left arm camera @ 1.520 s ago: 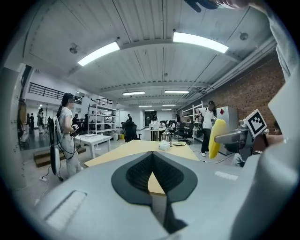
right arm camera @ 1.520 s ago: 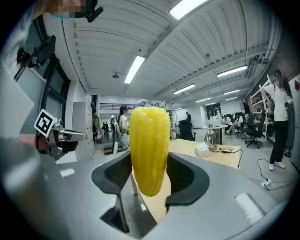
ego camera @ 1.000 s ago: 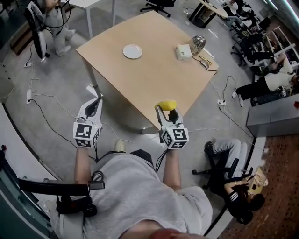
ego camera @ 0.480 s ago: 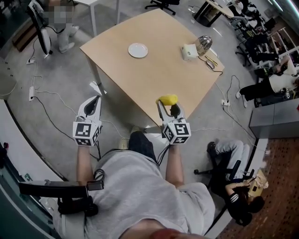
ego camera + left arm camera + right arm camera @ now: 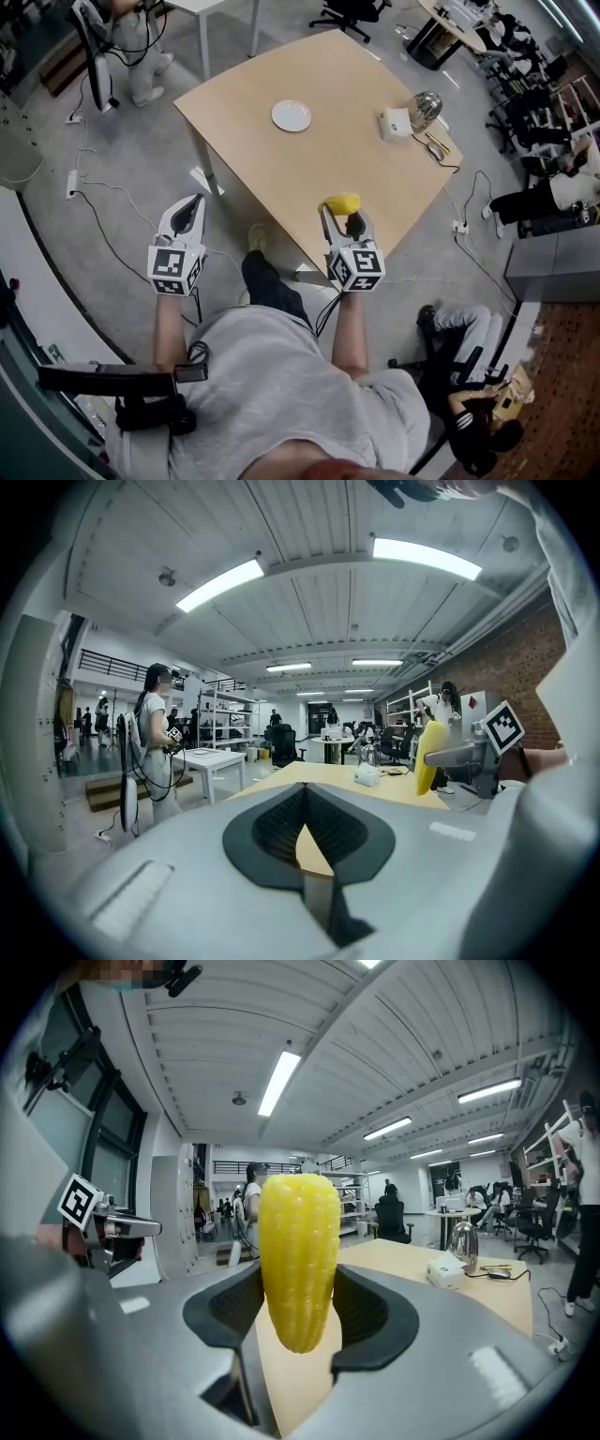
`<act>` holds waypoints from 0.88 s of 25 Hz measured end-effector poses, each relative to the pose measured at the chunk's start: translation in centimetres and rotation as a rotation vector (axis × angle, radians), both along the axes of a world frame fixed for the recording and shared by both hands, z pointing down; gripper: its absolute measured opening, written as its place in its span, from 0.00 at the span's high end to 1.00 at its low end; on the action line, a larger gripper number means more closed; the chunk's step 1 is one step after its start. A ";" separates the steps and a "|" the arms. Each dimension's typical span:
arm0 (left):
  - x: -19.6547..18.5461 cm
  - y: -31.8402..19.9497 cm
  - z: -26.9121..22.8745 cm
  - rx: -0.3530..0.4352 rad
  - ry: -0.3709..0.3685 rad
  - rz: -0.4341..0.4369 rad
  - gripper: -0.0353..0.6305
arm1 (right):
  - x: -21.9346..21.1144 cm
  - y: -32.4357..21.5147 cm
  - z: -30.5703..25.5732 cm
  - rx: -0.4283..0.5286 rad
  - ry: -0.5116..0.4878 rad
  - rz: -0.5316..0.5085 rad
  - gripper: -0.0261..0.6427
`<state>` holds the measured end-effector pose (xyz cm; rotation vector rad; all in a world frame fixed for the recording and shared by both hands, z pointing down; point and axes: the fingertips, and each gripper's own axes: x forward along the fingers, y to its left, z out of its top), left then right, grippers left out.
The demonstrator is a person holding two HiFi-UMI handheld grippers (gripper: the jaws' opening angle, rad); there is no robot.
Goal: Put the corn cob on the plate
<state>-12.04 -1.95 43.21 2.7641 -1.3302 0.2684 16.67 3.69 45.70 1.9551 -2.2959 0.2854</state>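
Done so far: your right gripper [image 5: 300,1302] has its jaws clamped on the corn cob [image 5: 298,1269], which stands upright between them, tip up and clear of the tabletop.
Left to do: by my read, nearly all of it. You need to carry the cob across the table and set it down on the plate [image 5: 292,115], which is empty.
Room: an open office with a grey floor [image 5: 141,141], ceiling strip lights, a brick wall on one side, office chairs [image 5: 352,11], and other people at desks beyond.
Table: a light wooden table [image 5: 309,178], seen corner-on and mostly bare; you stand at its near corner.
Floor clutter: cables [image 5: 103,202] trail past the table leg on your left.
Far edge: a small white box [image 5: 394,123] sits beside a shiny metal vessel [image 5: 427,108], possibly a kettle; it is too small to tell.
Plate position: towards the far side, well apart from the cob.
Cob position: over the near corner.
Left gripper [image 5: 302,794]: jaws together on nothing, held off the table's left edge over the floor.
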 end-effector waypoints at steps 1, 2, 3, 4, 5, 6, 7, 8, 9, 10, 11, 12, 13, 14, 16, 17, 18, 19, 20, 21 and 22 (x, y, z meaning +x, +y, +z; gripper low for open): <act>0.0 -0.4 0.1 -0.001 -0.001 -0.005 0.92 | 0.0 -0.5 0.1 -0.002 -0.001 -0.004 0.61; 0.0 -0.9 0.2 -0.002 -0.002 -0.010 0.92 | 0.1 -1.1 0.3 -0.004 0.000 -0.009 0.61; 0.0 -1.4 0.4 -0.003 -0.002 -0.014 0.92 | 0.2 -1.7 0.5 -0.006 0.001 -0.014 0.61; 0.0 -1.9 0.6 -0.006 -0.004 -0.018 0.92 | 0.2 -2.5 0.8 -0.009 0.001 -0.018 0.61; 0.1 -2.5 1.0 -0.011 -0.006 -0.020 0.92 | 0.3 -3.2 1.1 -0.013 0.001 -0.021 0.61; 0.2 -3.0 1.3 -0.016 -0.009 -0.021 0.92 | 0.4 -3.9 1.4 -0.017 0.000 -0.023 0.61; 0.2 -3.6 1.5 -0.022 -0.010 -0.022 0.92 | 0.4 -4.7 1.7 -0.022 -0.001 -0.024 0.61; 0.3 -4.1 1.7 -0.028 -0.010 -0.022 0.92 | 0.5 -5.5 1.9 -0.027 -0.001 -0.025 0.61; 0.3 -4.8 1.9 -0.034 -0.009 -0.023 0.92 | 0.5 -6.3 2.0 -0.034 -0.001 -0.026 0.61; 0.3 -5.6 2.0 -0.040 -0.009 -0.025 0.92 | 0.5 -7.2 2.2 -0.041 -0.002 -0.028 0.61; 0.3 -6.4 2.2 -0.047 -0.009 -0.027 0.92 | 0.5 -8.0 2.5 -0.050 -0.004 -0.029 0.61; 0.3 -7.2 2.5 -0.054 -0.010 -0.028 0.92 | 0.4 -8.8 2.8 -0.059 -0.005 -0.031 0.61; 0.5 -8.0 2.7 -0.061 -0.010 -0.028 0.92 | 0.5 -9.6 3.2 -0.069 -0.006 -0.033 0.61; 0.7 -8.7 3.1 -0.067 -0.010 -0.027 0.92 | 0.6 -10.3 3.6 -0.079 -0.006 -0.034 0.61; 1.1 -10.1 3.8 -0.080 -0.013 -0.024 0.92 | 0.9 -11.7 4.6 -0.100 -0.004 -0.038 0.61; 1.3 -10.8 4.1 -0.087 -0.015 -0.024 0.92 | 1.0 -12.4 5.0 -0.112 -0.004 -0.039 0.61; 1.4 -11.4 4.5 -0.096 -0.017 -0.024 0.92 | 1.2 -13.2 5.6 -0.126 -0.006 -0.040 0.61; 1.6 -12.1 4.8 -0.106 -0.020 -0.025 0.92 | 1.4 -13.8 6.0 -0.140 -0.010 -0.040 0.61; 1.7 -12.7 5.1 -0.115 -0.021 -0.025 0.92 | 1.6 -14.4 6.5 -0.154 -0.014 -0.038 0.61; 1.9 -13.3 5.4 -0.121 -0.021 -0.025 0.92 | 1.8 -15.0 6.9 -0.167 -0.016 -0.037 0.61; 2.1 -13.8 5.6 -0.126 -0.020 -0.023 0.92 | 2.1 -15.5 7.3 -0.178 -0.017 -0.037 0.61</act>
